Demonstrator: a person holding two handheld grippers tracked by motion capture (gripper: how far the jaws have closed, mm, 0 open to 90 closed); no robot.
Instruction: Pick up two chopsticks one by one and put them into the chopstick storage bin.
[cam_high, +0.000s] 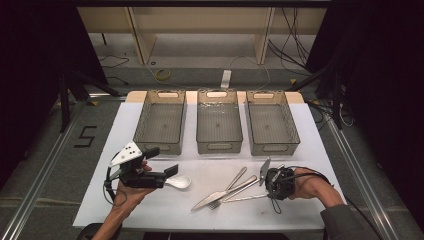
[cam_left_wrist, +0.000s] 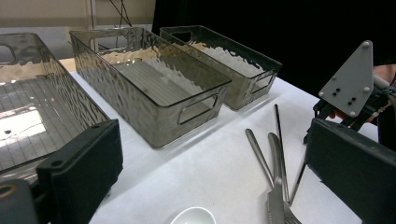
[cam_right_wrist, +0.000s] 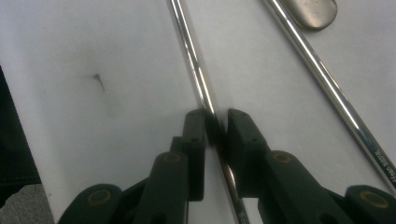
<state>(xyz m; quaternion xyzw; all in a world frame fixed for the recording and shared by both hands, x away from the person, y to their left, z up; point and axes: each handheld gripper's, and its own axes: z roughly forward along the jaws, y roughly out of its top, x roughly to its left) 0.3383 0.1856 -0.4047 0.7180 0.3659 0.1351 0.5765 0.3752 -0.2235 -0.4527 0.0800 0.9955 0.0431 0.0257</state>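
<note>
A fork (cam_high: 235, 199) lies on the white table sheet (cam_high: 150, 210) beside a table knife (cam_high: 225, 192) and a long metal spoon (cam_high: 237, 178). My right gripper (cam_high: 268, 192) is down at the fork's handle end. In the right gripper view the thin handle (cam_right_wrist: 194, 65) runs between the jaws of the right gripper (cam_right_wrist: 216, 122), which are shut on it. My left gripper (cam_high: 162, 161) is held above the sheet at the left, wide open, the same gripper (cam_left_wrist: 210, 154) with nothing between its pads. A white spoon (cam_high: 178, 181) lies just below it, its bowl (cam_left_wrist: 194, 215) visible between the jaws.
Three clear grey bins stand in a row at the back: left (cam_high: 159, 146), middle (cam_high: 219, 146), right (cam_high: 274, 146). A second metal handle (cam_right_wrist: 327, 88) lies close beside the gripped one. The right gripper's grey plate (cam_left_wrist: 351, 79) is in the left gripper view.
</note>
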